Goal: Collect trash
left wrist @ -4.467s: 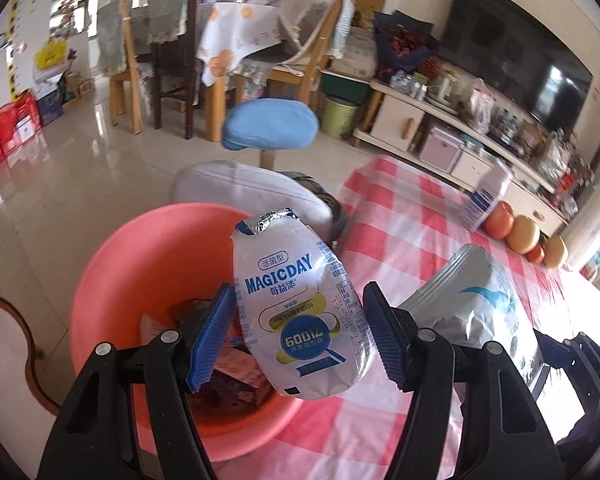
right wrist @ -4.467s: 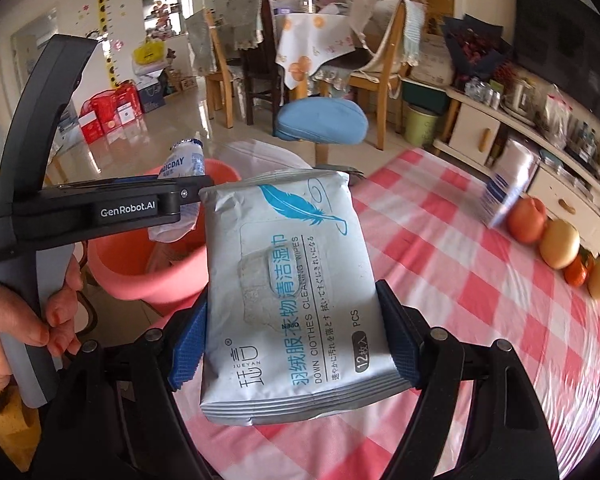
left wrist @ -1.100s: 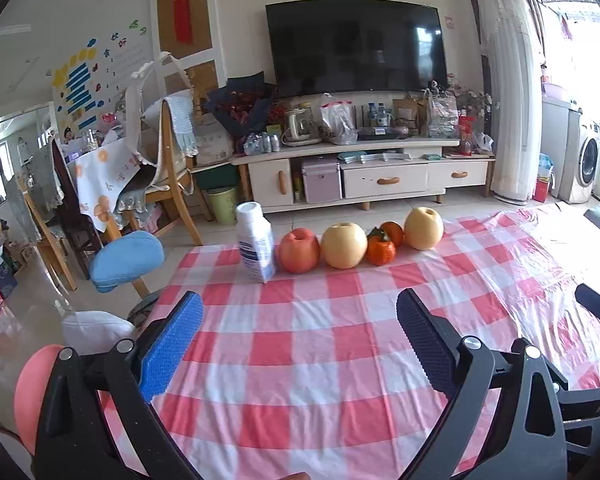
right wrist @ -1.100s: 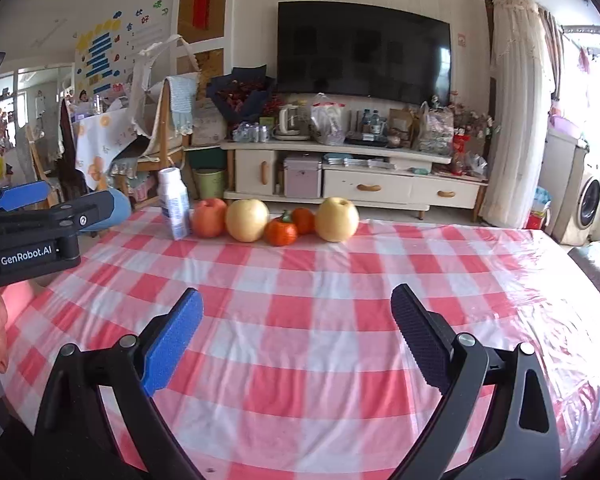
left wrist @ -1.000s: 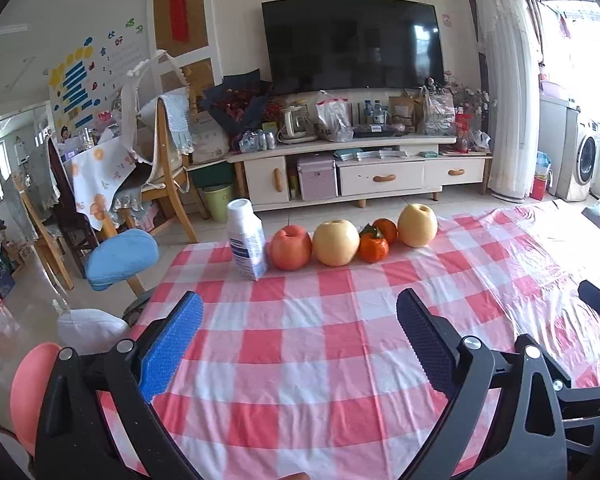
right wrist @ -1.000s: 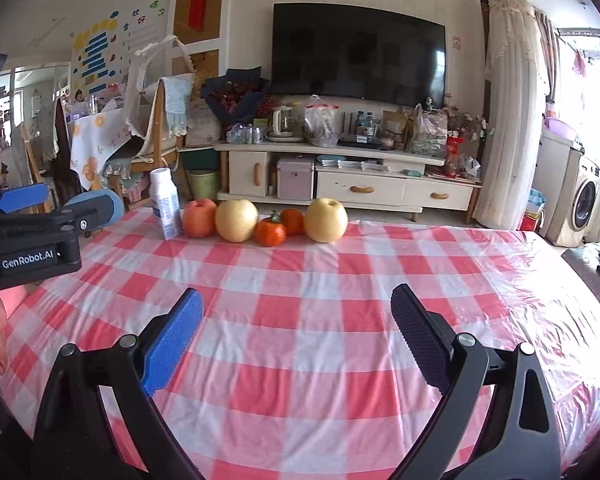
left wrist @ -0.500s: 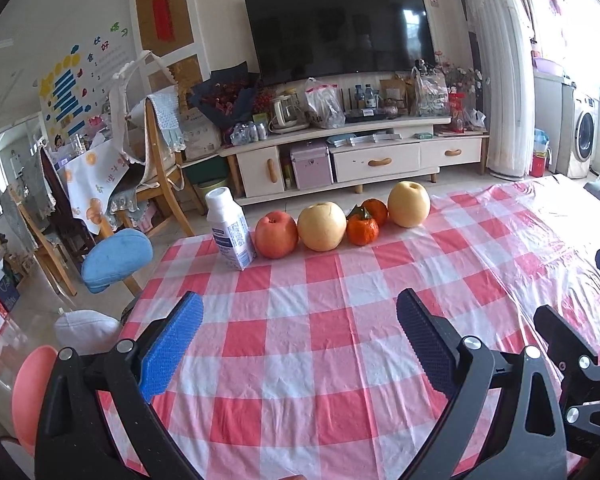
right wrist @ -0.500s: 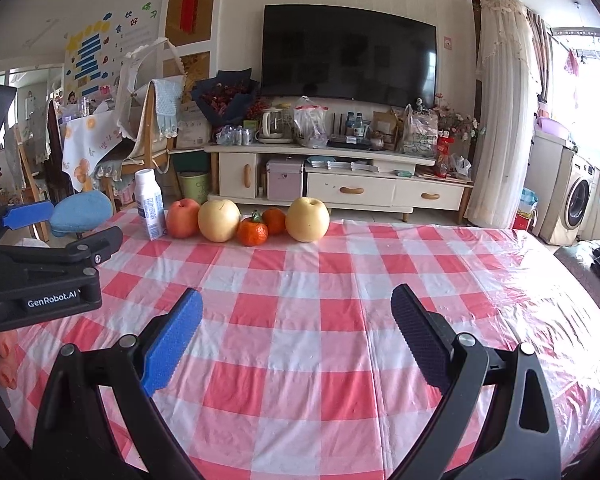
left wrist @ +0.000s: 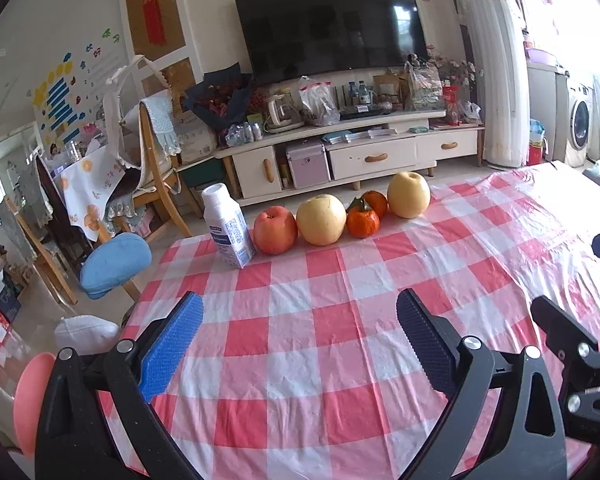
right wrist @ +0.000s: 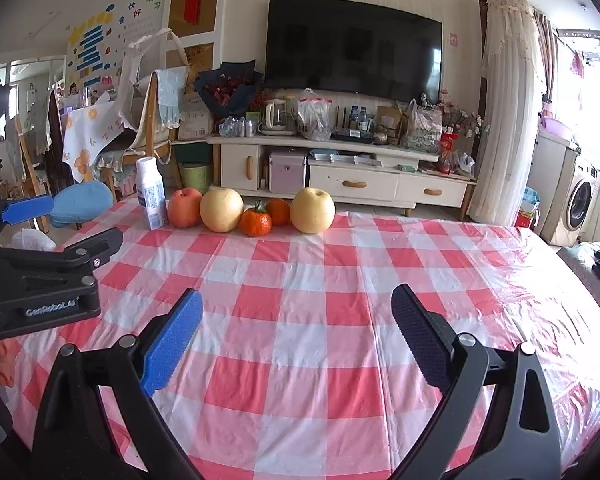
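Your left gripper (left wrist: 300, 336) hangs over the near part of the table w/ its jaws spread wide, nothing between the blue pads (left wrist: 171, 346). Same for your right gripper (right wrist: 296, 330): jaws wide apart, nothing held, above the red-and-white checked tablecloth (right wrist: 340, 280). In the right wrist view the left gripper's body sits at the left edge, beside the right one.

As for trash, none shows on the cloth around either gripper. The pink bin (left wrist: 30, 404) is only a sliver at the lower-left edge of the left wrist view, off the table's left side; can't see inside it.

At the far edge of the table there's a row: white bottle (left wrist: 228, 230) at the left end, then red apple (left wrist: 275, 230), yellow pear (left wrist: 321, 219), two tangerines (left wrist: 363, 222) and a second pear (left wrist: 409, 195). The bottle stands upright, just beside the apple. All of it is well apart from both grippers.

Behind the table: TV (right wrist: 354, 54) above a white cabinet (right wrist: 340, 176), blue stool (left wrist: 114, 260) at left.
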The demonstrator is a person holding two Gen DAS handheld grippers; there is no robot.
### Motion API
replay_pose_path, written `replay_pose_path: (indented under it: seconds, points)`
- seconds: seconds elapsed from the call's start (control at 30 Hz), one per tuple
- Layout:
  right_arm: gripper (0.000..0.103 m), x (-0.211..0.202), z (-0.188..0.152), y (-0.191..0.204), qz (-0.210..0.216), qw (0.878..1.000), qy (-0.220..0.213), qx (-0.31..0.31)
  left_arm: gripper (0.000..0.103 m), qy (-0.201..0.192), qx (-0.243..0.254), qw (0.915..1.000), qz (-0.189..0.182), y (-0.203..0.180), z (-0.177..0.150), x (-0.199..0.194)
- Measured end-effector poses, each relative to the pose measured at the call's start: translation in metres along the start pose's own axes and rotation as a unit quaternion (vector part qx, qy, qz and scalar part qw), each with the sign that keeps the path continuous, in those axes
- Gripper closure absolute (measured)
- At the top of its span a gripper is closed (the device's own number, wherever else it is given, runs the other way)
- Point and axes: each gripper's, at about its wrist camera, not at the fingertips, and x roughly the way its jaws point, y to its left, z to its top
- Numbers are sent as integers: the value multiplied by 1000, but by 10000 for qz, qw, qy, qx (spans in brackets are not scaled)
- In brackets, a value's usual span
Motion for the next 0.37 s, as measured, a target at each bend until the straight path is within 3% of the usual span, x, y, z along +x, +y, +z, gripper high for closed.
replay_pose_path:
  seconds: [0.17, 0.37]
  points:
    - [7, 22, -7, 1, -18, 9994, 330, 113, 7, 417, 27, 9991, 1, 4, -16, 24]
    - [7, 65, -24, 10, -82, 9941, 1074, 114, 7, 1252, -736, 9894, -96, 24, -47, 71]
